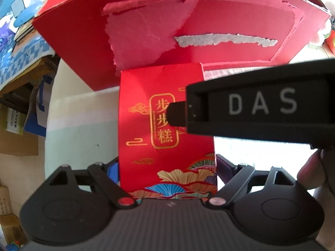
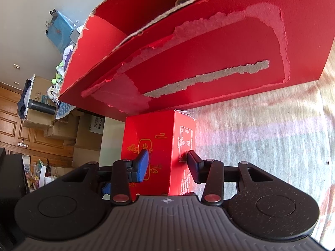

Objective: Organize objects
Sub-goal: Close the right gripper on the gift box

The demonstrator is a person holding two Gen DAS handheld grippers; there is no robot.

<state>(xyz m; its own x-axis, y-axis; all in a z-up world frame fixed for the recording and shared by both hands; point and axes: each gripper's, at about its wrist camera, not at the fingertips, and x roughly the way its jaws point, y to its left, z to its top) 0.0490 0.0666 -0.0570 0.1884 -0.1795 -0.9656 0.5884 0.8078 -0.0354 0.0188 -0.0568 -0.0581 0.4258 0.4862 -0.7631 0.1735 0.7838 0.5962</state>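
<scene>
The right hand-held gripper (image 2: pixel 167 163) has its jaws on the two sides of the small box (image 2: pixel 159 146): the blue pad (image 2: pixel 142 165) lies on the printed front face and the black pad (image 2: pixel 193 165) on the side face with small text, so it seems to grip this box near its top. The left hand-held gripper (image 1: pixel 167 167) stands over the same small box (image 1: pixel 165 129) with wide jaws; its fingers are mostly hidden behind the box edges, and I cannot tell if the pads press on it or only stand beside it. In the left wrist view, the right gripper's finger comes in from the right side and its tip touches the front face of the box. The small box stands upright on the desk (image 2: pixel 261 136), which has a light cloth, close to the left edge of the desk as the right wrist view shows it. Just behind it, touching or almost touching, is the big box (image 2: pixel 199 58), red, open on top, with torn paper on its front wall. I judge that the step in hand is to take the small box so as to put it into the big box. The next move calls for a firm grip, then a lift high enough to clear the torn wall, without pushing the big box away.
</scene>
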